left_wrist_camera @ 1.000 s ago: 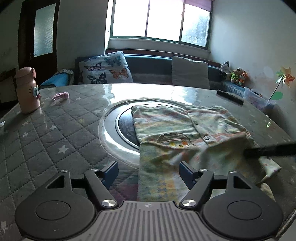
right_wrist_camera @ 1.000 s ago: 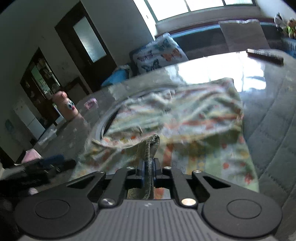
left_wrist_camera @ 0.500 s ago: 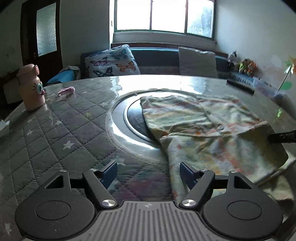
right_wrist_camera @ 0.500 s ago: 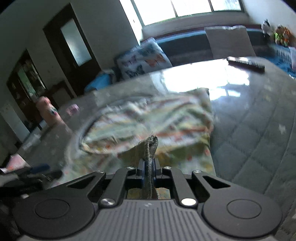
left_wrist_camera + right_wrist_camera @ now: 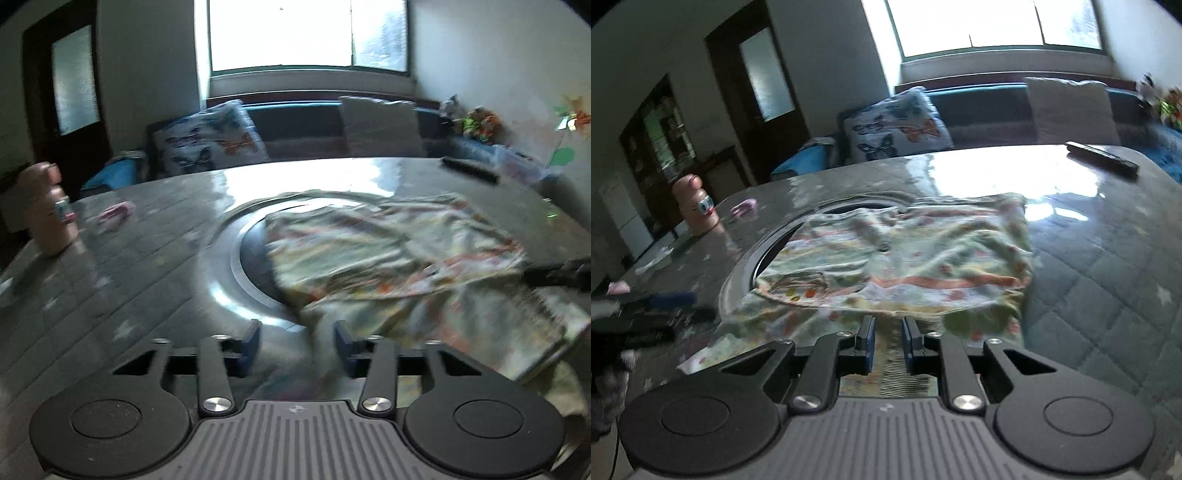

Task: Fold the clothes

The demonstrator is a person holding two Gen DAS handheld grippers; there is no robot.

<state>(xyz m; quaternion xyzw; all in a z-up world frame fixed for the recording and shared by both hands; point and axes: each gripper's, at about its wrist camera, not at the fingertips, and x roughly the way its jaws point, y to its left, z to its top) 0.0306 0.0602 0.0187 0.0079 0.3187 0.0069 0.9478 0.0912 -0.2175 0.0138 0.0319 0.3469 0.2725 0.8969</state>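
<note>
Round table with a grey quilted star-print cover [image 5: 1108,273] under a glossy clear sheet, bright window glare on the far half. Dark round inset disc with a shiny metal ring [image 5: 243,258] at table centre. Behind the table, a dark bench sofa with a white butterfly-print cushion [image 5: 897,127] and a plain grey cushion [image 5: 1071,107]; a big bright window [image 5: 306,33] above it, a dark door with a frosted pane in the upper left of both views.

Pale soft printed shirt with orange, green and yellow patches and small buttons [image 5: 905,258] lies rumpled over the right part of the disc and onto the quilt, folded over itself, its lower hem reaching toward both cameras. Fabric is thin and wrinkly; the left view is motion-blurred.

Left gripper [image 5: 297,345]: black fingers with blue pads, partly spread after just closing in, shirt edge at the right pad, no pinch visible. Right gripper [image 5: 888,341]: jaws narrowly apart after just opening, striped hem lying beneath the gap, not pinched.

Pink rounded plastic bottle [image 5: 696,206] stands mid left, a small pink object [image 5: 744,206] beside it. Black slim remote [image 5: 1102,158] lies upper right. Plush toys [image 5: 476,123] sit on the bench's right end.
</note>
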